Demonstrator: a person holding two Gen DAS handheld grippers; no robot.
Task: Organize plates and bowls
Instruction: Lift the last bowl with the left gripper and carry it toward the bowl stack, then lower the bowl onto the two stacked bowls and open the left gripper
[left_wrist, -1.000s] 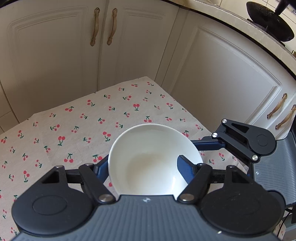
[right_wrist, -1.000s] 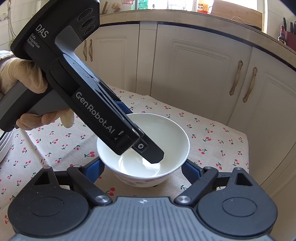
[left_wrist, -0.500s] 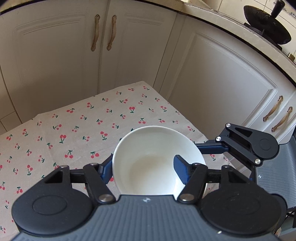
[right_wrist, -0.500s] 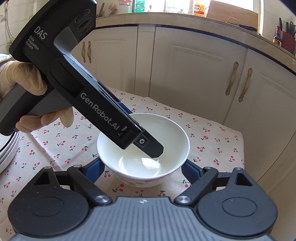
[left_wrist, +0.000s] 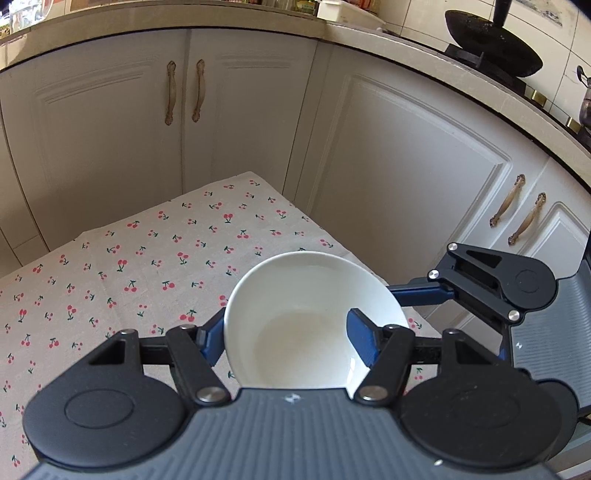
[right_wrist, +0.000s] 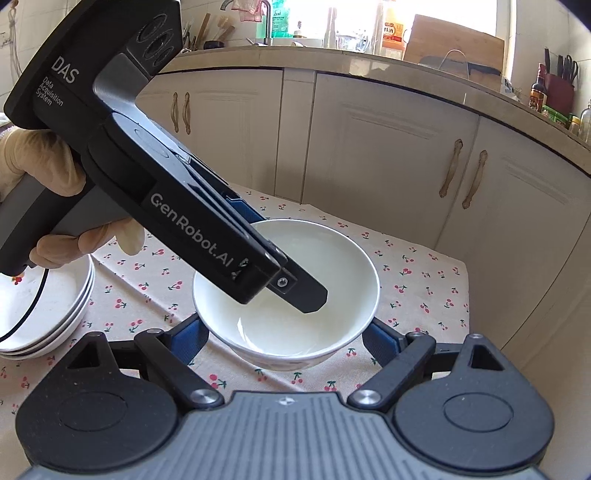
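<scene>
A white bowl (left_wrist: 306, 325) hangs above the cherry-print tablecloth (left_wrist: 147, 266), held from two sides. My left gripper (left_wrist: 286, 332) is shut on the bowl's wall, with one finger inside and the other outside. In the right wrist view the same bowl (right_wrist: 295, 325) sits between the blue pads of my right gripper (right_wrist: 286, 336), which press on its outer sides. The left gripper (right_wrist: 277, 254) comes in there from the upper left, its black tip inside the bowl. One blue finger (left_wrist: 417, 295) of the right gripper reaches the bowl's right side.
A stack of white plates (right_wrist: 44, 314) lies on the cloth at the left. A gloved hand (right_wrist: 40, 162) holds the left tool. Cream cupboard doors (left_wrist: 406, 184) close in behind the table's far corner. A black wok (left_wrist: 491, 40) sits on the counter.
Both grippers have risen together with the bowl, and the tablecloth has dropped away below. The plate stack has come further into the right wrist view.
</scene>
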